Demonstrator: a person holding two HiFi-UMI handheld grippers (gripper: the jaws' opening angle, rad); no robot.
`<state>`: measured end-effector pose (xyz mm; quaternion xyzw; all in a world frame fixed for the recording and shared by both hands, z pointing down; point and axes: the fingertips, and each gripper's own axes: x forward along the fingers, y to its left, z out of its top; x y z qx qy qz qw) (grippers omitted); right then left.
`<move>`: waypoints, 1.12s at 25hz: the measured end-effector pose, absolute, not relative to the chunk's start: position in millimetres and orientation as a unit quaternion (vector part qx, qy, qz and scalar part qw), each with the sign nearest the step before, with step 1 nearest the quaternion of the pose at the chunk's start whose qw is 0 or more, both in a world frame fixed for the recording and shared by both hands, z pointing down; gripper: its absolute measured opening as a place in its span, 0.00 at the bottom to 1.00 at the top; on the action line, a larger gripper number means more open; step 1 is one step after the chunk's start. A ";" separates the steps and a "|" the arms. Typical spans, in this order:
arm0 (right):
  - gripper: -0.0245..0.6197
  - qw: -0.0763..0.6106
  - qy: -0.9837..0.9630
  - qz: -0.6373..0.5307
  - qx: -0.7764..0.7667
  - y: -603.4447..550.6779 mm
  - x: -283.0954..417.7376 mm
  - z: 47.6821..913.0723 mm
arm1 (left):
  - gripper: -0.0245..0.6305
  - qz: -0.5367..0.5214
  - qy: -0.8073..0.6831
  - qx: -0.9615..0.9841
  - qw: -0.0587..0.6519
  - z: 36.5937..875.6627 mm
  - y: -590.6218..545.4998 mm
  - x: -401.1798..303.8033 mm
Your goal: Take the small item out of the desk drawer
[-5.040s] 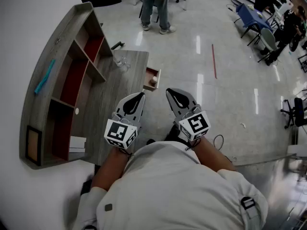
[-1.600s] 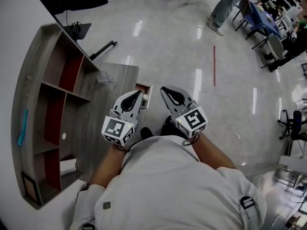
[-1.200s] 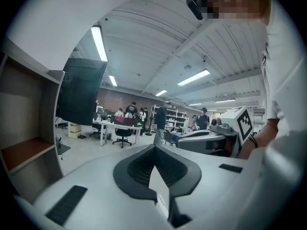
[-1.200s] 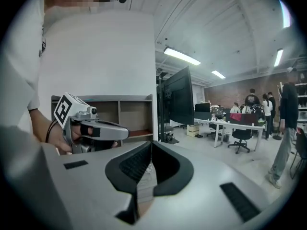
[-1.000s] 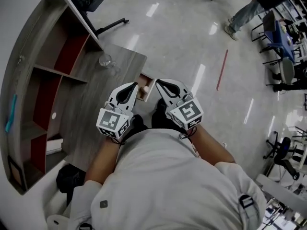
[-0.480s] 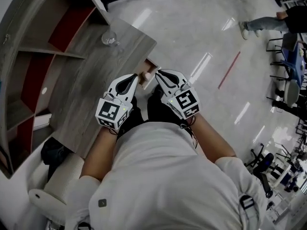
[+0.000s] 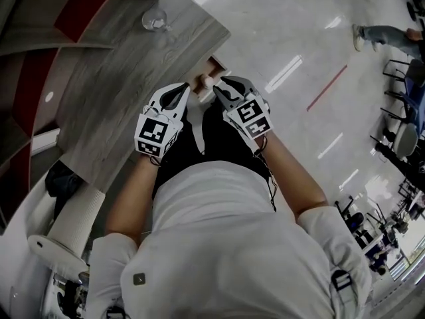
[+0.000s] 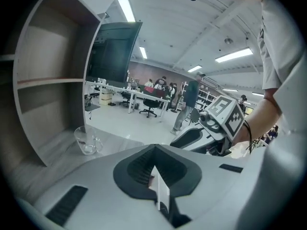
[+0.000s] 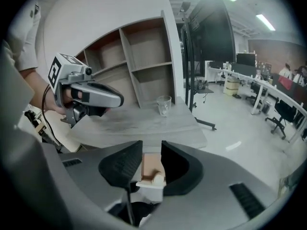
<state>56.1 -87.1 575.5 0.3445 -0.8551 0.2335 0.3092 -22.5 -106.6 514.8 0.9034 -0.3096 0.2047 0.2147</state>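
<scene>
Head view: we stand over desk [image 7: 119,98]; drawer [image 7: 214,64] out at its edge. Left gripper [image 7: 179,90] clenched, empty, by desk edge. Right gripper [image 9: 152,152] above drawer, jaws opening, nothing pinched. Item [image 9: 157,178] lies in drawer near front panel, seen through the gap. We advise: descend straight, straddle item, clear drawer walls, close gently. Item looks rounded, so may roll; blur hides shape.
</scene>
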 end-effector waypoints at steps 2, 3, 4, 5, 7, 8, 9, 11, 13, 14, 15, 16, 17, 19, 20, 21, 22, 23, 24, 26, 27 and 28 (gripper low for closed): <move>0.25 0.320 -0.853 0.241 0.333 -86.3 53.7 597.7 | 0.06 0.208 -0.314 0.898 0.227 528.1 -104.9 -25.6; 0.26 0.327 -0.852 0.245 0.327 -85.2 53.0 608.7 | 0.06 0.212 -0.316 0.896 0.230 534.5 -104.0 -26.7; 0.28 0.334 -0.850 0.249 0.321 -84.0 52.9 620.1 | 0.06 0.216 -0.317 0.894 0.233 541.7 -103.0 -27.5; 0.29 0.341 -0.848 0.255 0.317 -82.8 53.1 632.1 | 0.06 0.220 -0.317 0.892 0.236 549.8 -102.2 -28.2; 0.30 0.354 -0.842 0.265 0.308 -80.2 53.2 657.8 | 0.06 0.228 -0.319 0.887 0.244 567.0 -101.7 -30.7; 0.31 0.361 -0.840 0.269 0.304 -79.0 52.7 670.5 | 0.06 0.231 -0.321 0.885 0.247 575.1 -101.9 -32.4; 0.31 0.367 -0.837 0.273 0.300 -77.7 52.0 682.5 | 0.06 0.234 -0.322 0.883 0.249 582.2 -102.3 -33.7; 0.33 0.379 -0.832 0.279 0.293 -75.5 51.0 704.0 | 0.06 0.238 -0.322 0.880 0.254 594.2 -102.6 -34.5; 0.33 0.387 -0.827 0.287 0.291 -74.5 51.1 722.1 | 0.06 0.241 -0.321 0.879 0.258 604.7 -101.7 -33.2; 0.34 0.390 -0.824 0.292 0.290 -73.9 51.1 730.9 | 0.06 0.242 -0.321 0.878 0.262 610.1 -100.5 -32.5; 0.34 0.393 -0.821 0.296 0.289 -72.7 50.5 740.1 | 0.06 0.242 -0.321 0.877 0.265 615.7 -98.6 -32.1; 0.34 0.397 -0.819 0.299 0.286 -70.9 49.2 749.3 | 0.06 0.242 -0.321 0.875 0.269 621.4 -96.2 -31.8; 0.34 0.402 -0.818 0.301 0.282 -68.9 47.4 758.1 | 0.06 0.242 -0.320 0.874 0.273 626.9 -93.7 -31.4; 0.34 0.411 -0.815 0.303 0.275 -66.4 45.3 773.5 | 0.06 0.242 -0.318 0.873 0.279 636.7 -91.3 -28.5; 0.34 0.417 -0.813 0.302 0.271 -65.1 45.0 780.5 | 0.06 0.241 -0.317 0.873 0.281 641.3 -90.5 -26.6; 0.34 0.423 -0.812 0.301 0.267 -62.6 44.8 787.7 | 0.06 0.239 -0.317 0.873 0.285 646.0 -88.9 -25.3; 0.34 0.431 -0.810 0.298 0.262 -59.3 44.3 795.3 | 0.06 0.236 -0.317 0.872 0.289 650.5 -86.6 -24.7; 0.34 0.440 -0.808 0.295 0.257 -56.3 43.5 803.0 | 0.06 0.235 -0.318 0.871 0.292 654.7 -84.3 -24.6; 0.35 0.447 -0.806 0.293 0.253 -54.5 42.8 809.9 | 0.06 0.235 -0.319 0.870 0.295 658.0 -82.8 -24.5; 0.35 0.458 -0.801 0.291 0.252 -54.4 43.6 822.0 | 0.06 0.236 -0.319 0.869 0.297 661.4 -81.6 -22.4; 0.36 0.463 -0.798 0.292 0.253 -54.6 45.1 827.9 | 0.06 0.235 -0.319 0.869 0.297 662.3 -81.3 -21.1; 0.36 0.467 -0.794 0.295 0.253 -54.5 46.0 833.8 | 0.06 0.234 -0.318 0.869 0.298 663.1 -81.0 -20.4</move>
